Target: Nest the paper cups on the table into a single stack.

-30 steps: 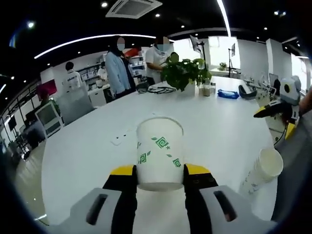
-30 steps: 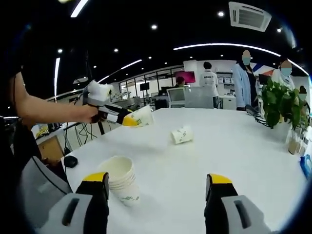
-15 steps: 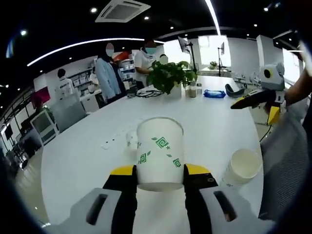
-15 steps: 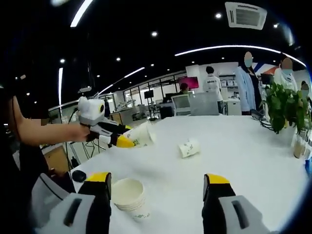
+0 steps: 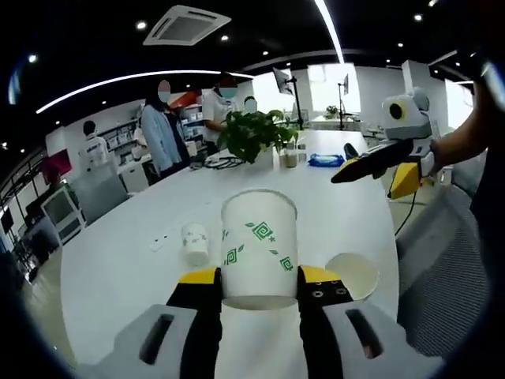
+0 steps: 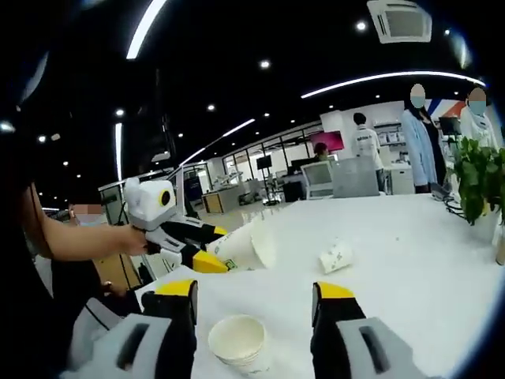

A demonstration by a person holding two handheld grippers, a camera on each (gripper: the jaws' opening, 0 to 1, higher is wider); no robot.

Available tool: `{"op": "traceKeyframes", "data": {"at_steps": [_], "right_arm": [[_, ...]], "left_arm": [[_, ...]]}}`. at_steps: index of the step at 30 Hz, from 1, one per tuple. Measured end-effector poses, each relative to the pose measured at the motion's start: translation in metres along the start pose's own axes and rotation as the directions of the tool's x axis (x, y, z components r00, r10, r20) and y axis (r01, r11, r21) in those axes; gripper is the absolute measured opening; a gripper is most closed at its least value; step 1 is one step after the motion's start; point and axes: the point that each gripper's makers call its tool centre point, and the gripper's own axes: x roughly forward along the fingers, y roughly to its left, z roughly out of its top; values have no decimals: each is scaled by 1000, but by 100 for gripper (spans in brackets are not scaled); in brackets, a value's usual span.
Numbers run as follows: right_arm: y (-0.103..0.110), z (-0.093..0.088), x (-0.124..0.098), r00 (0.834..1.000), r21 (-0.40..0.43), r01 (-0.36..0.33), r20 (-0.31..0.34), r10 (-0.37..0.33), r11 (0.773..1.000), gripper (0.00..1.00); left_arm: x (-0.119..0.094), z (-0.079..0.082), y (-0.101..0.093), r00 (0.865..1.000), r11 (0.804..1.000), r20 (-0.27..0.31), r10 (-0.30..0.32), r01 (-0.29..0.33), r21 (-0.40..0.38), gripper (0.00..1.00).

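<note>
Here, no writing reads on the paper cup, only green square motifs; the left gripper pinches it above the white table. Beside it: the cup stack, between the right gripper's spread jaws, and a toppled cup. Beyond, a potted plant.

open tabletop around cup stack, lone cup beyond

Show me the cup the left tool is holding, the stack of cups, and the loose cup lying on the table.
Held cup (image 5: 258,246): left gripper view, on its printed side wall.
Stack of cups (image 6: 239,340): right gripper view, inside the top cup's mouth.
Loose cup (image 6: 334,257): right gripper view, on its side wall.
</note>
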Motion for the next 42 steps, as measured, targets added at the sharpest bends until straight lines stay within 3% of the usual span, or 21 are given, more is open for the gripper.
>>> {"op": "traceKeyframes", "data": {"at_steps": [9,18,23,29,42], "right_arm": [[12,10,5,998,18,-61,17,60,998,41],[23,10,9,993,23,-116,2,116,993,32],[31,7,10,987,55,-159,-13,160,986,21],[39,7,10,980,83,-195,-12,197,977,17],[44,10,8,974,101,-224,-12,226,969,1]], "left_arm": [[-3,8,-40,995,995,15,-95,94,28,36],[-3,12,-64,986,984,21,-167,165,62,36],[-4,11,-73,978,976,27,-209,206,71,36],[-4,9,-81,970,966,17,-243,241,92,36],[-1,5,-84,967,962,4,-256,255,98,36]]}}
